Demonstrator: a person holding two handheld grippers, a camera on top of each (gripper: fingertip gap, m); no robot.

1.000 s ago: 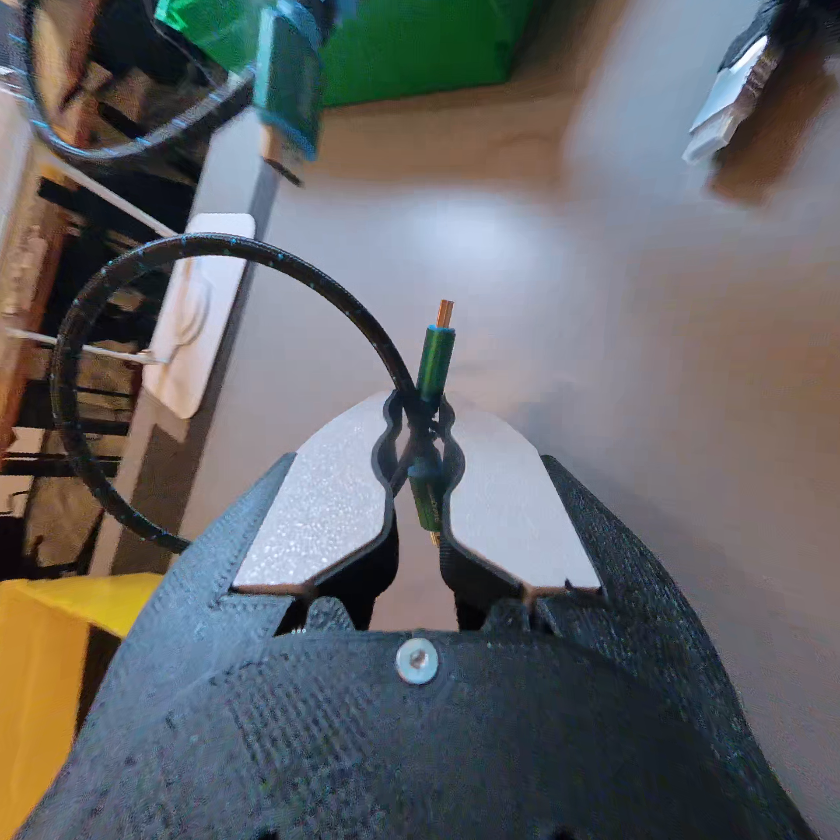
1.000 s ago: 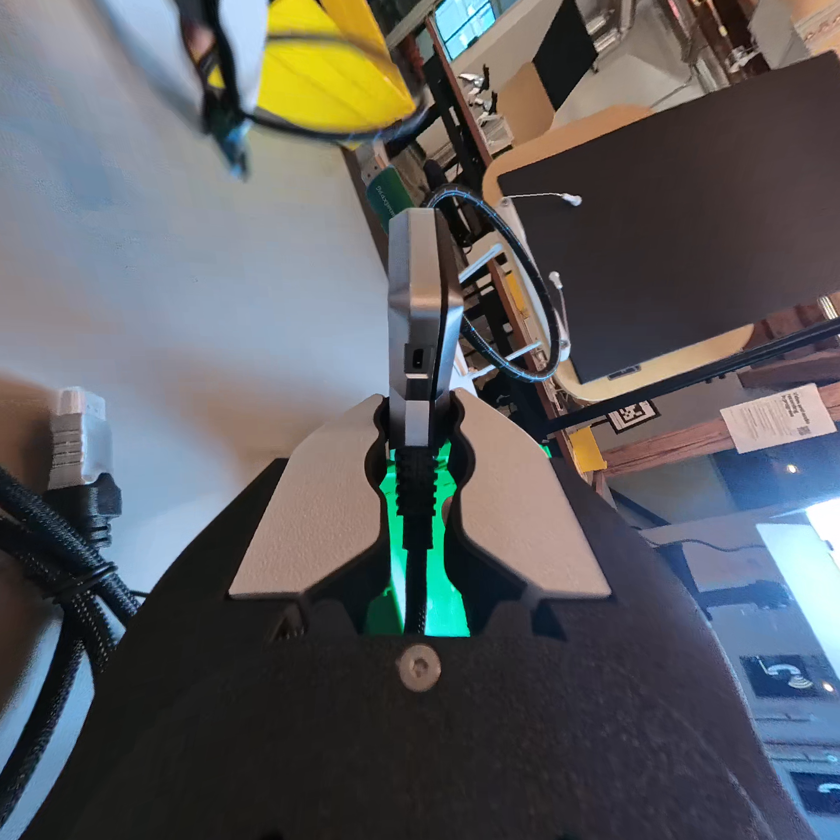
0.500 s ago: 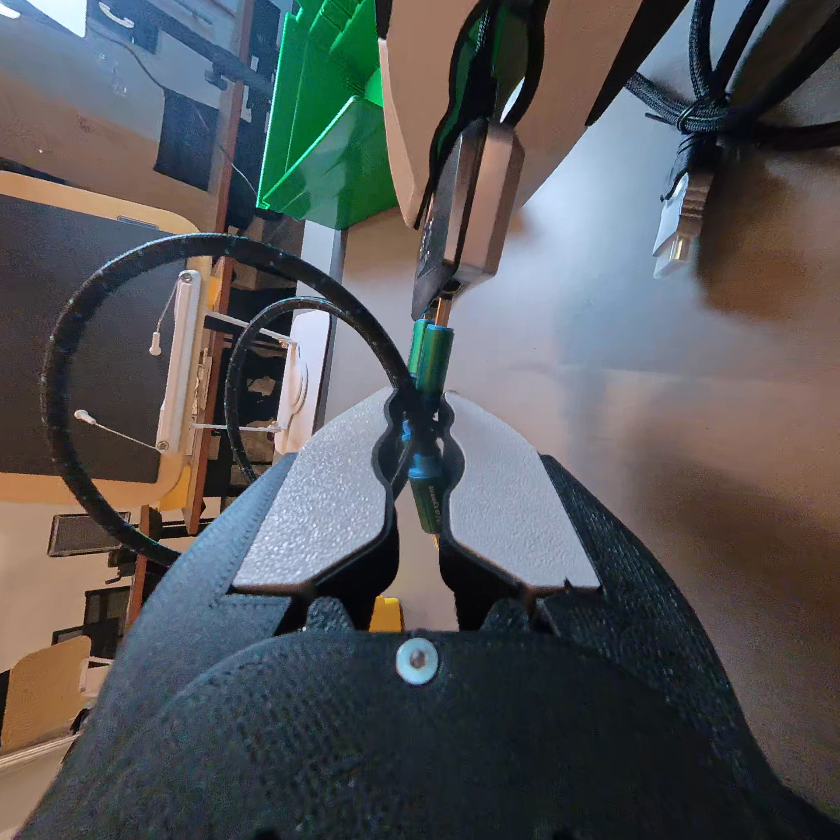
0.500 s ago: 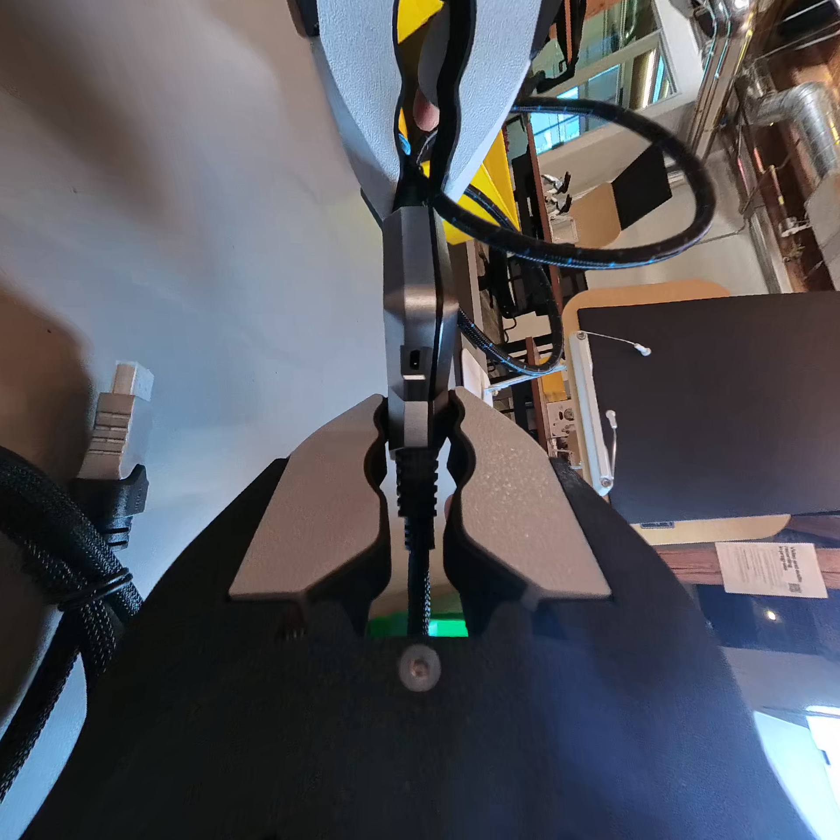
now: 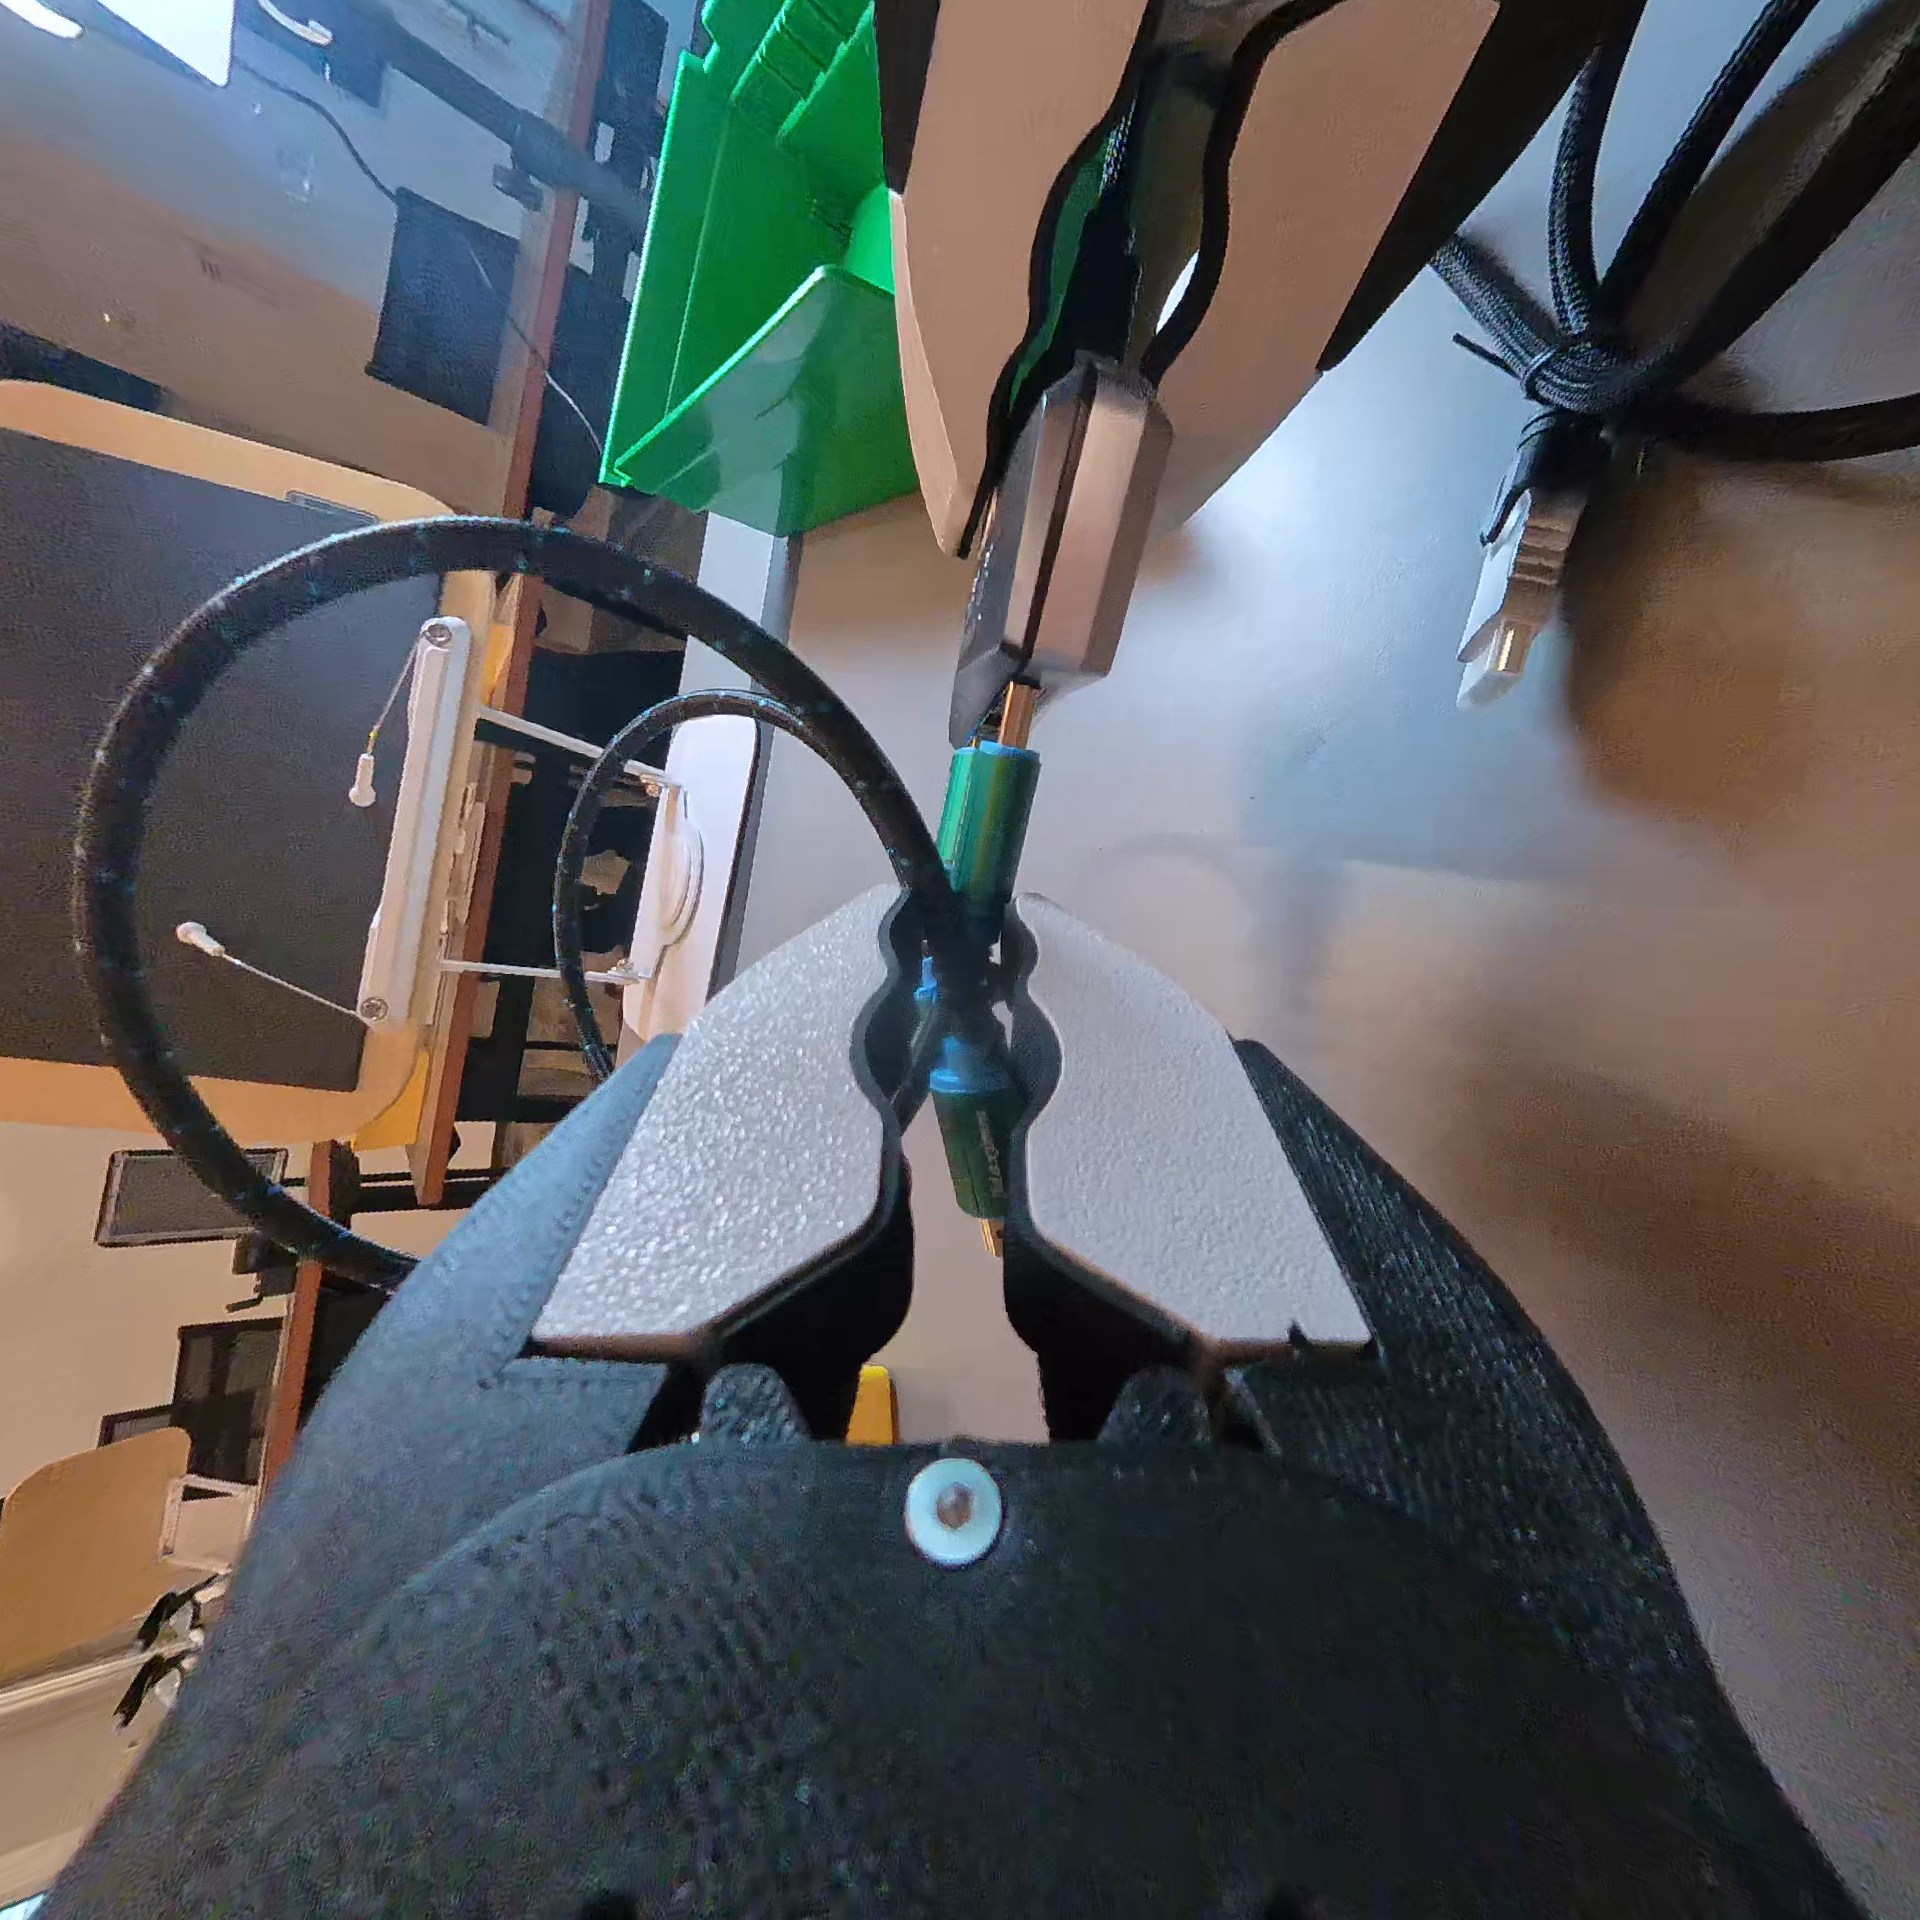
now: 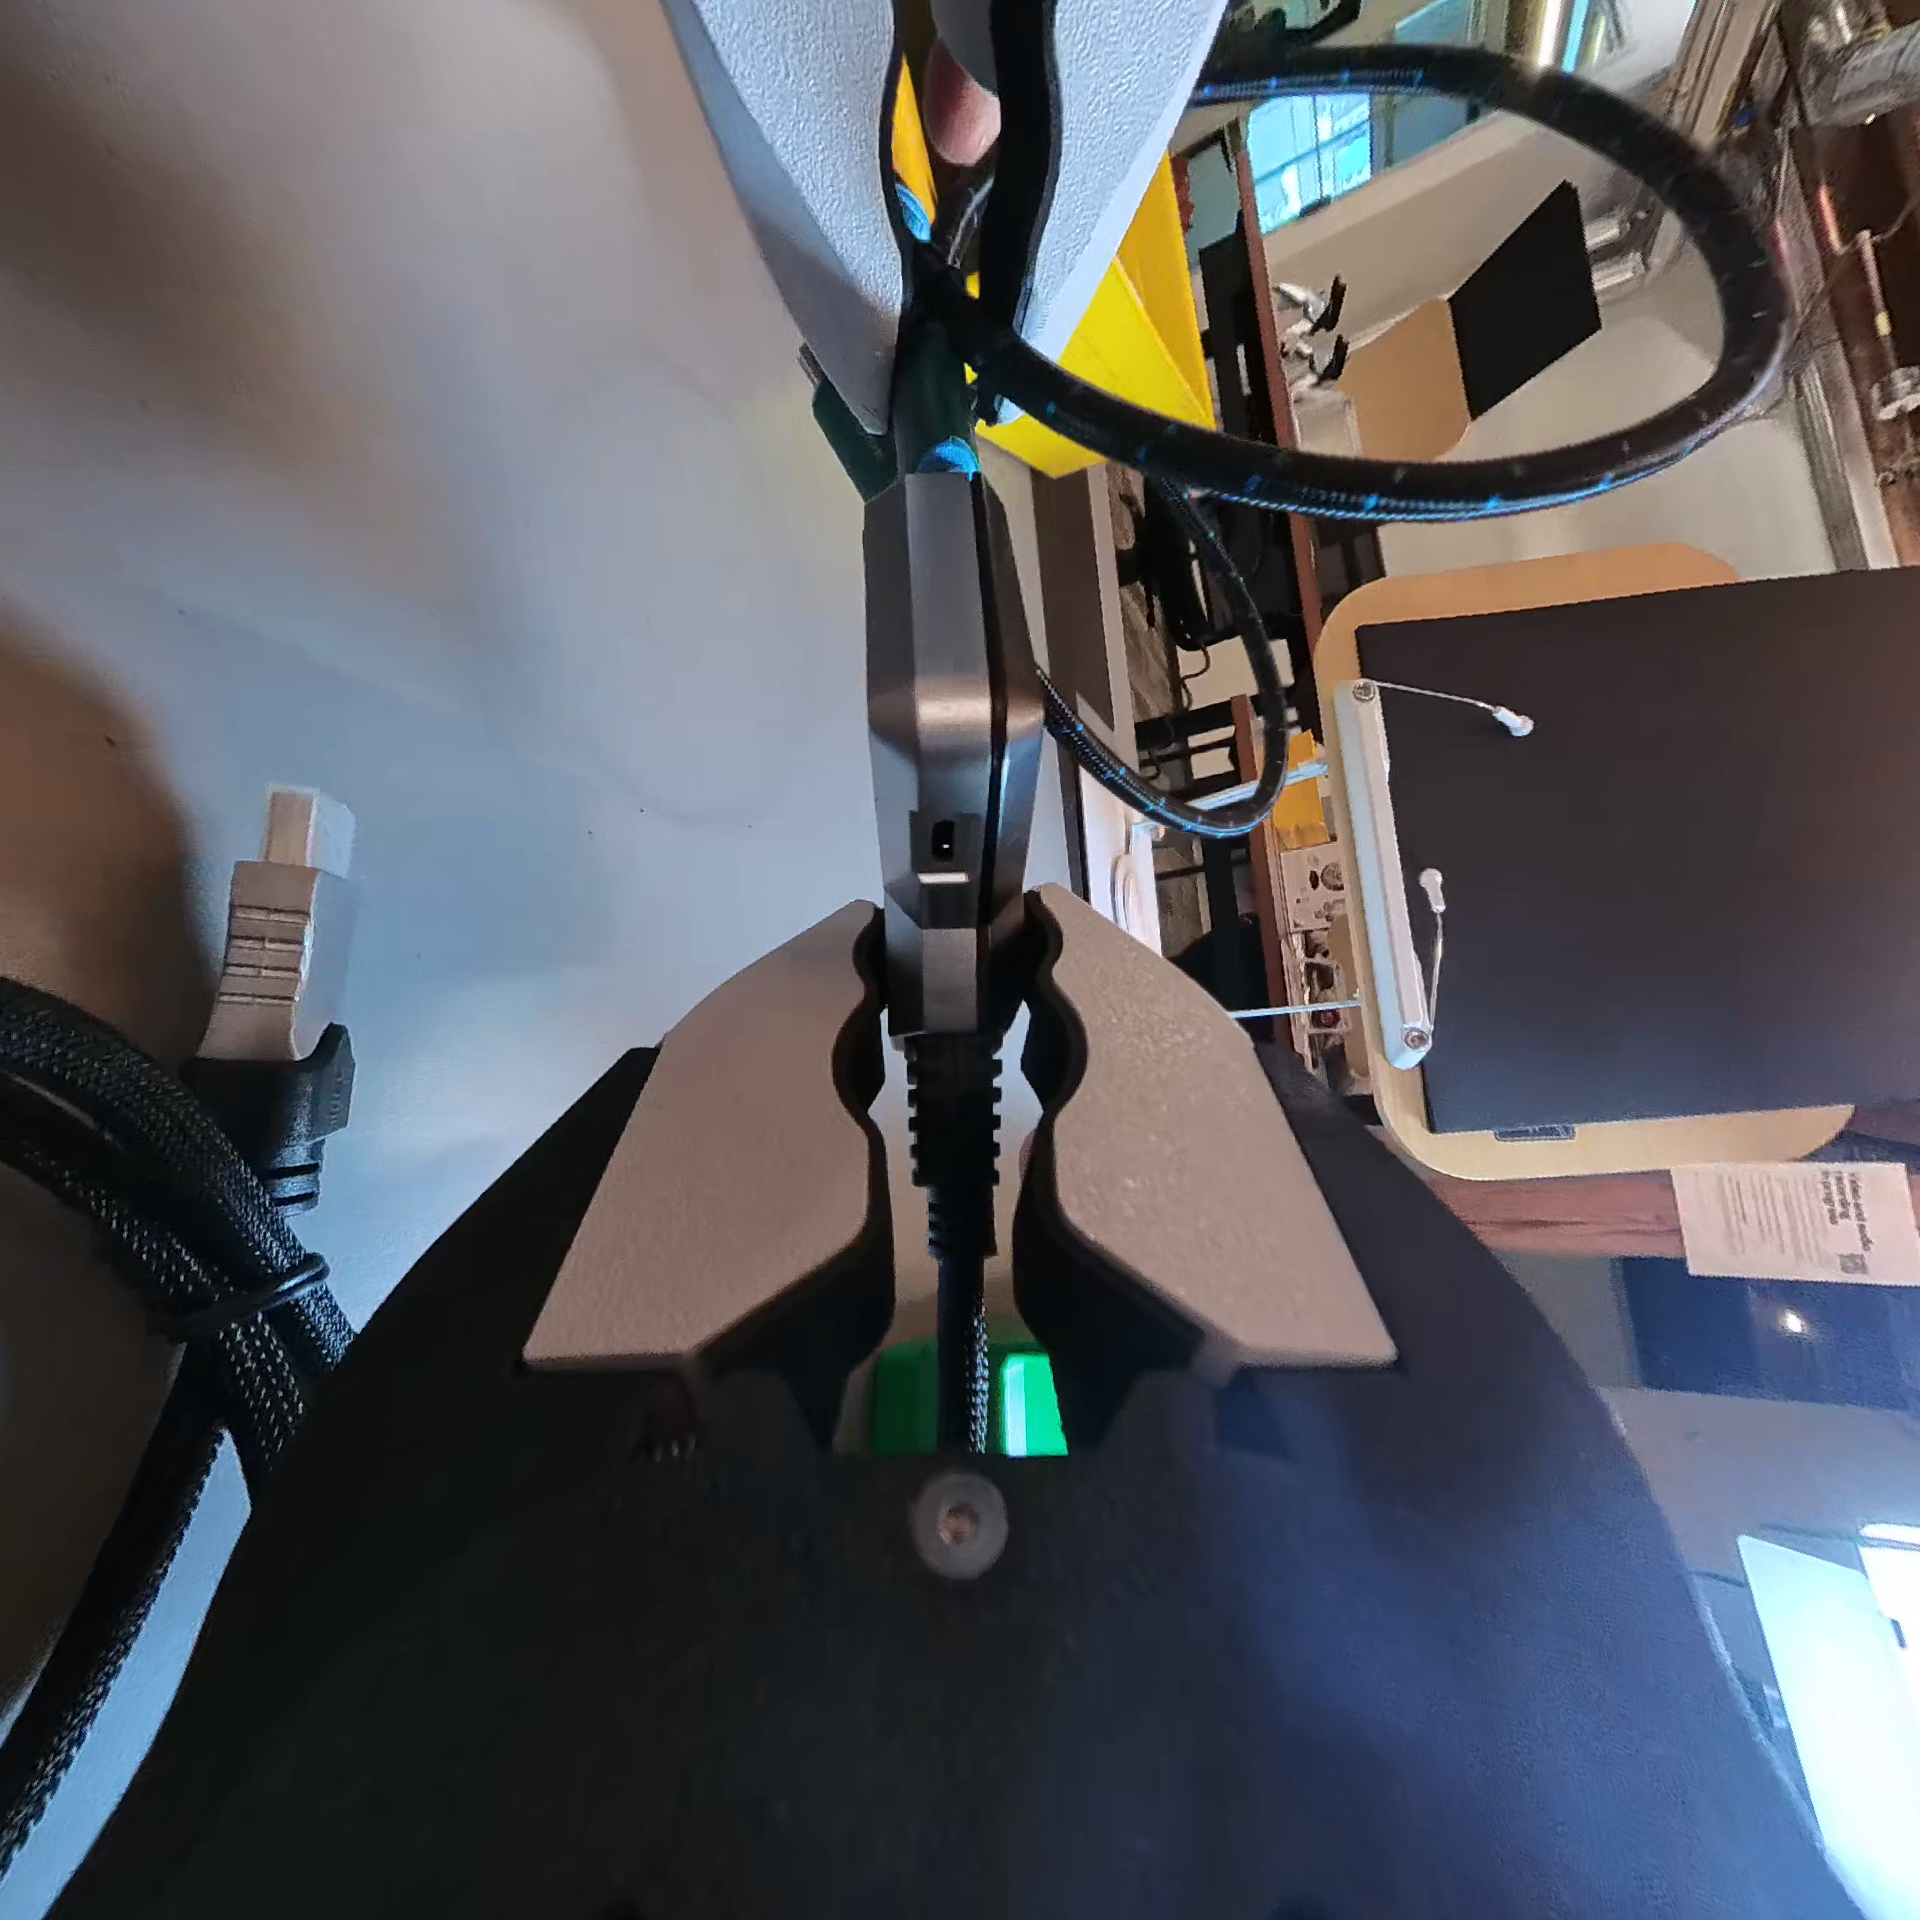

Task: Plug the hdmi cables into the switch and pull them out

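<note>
**Caller:** Where's the plug right now?

**Me:** The green HDMI plug (image 5: 985, 821) sits nose to nose with the grey switch (image 5: 1060, 540), both lifted off the table (image 5: 1351, 790). Its metal tongue touches the port edge; I judge it barely entered, not seated.

**Caller:** And your fingers?

**Me:** My left gripper (image 5: 961, 935) is clamped on that plug, its braided cable (image 5: 312, 582) looping out to the left. My right gripper (image 6: 956, 925) is pinched tight on the switch's tail end, just above its strain relief (image 6: 951, 1122).

**Caller:** What worries you?

**Me:** The angle. The plug looks slightly tilted against the port, so pushing could jam the tongue on the rim. Also, I hold the switch only by one end; a hard shove might pivot it between my pads. And that stiff loop could twist the plug in my grip.

**Caller:** Anything nearby?

**Me:** A spare silver connector (image 5: 1507, 613) lies on the table, well apart.
</note>
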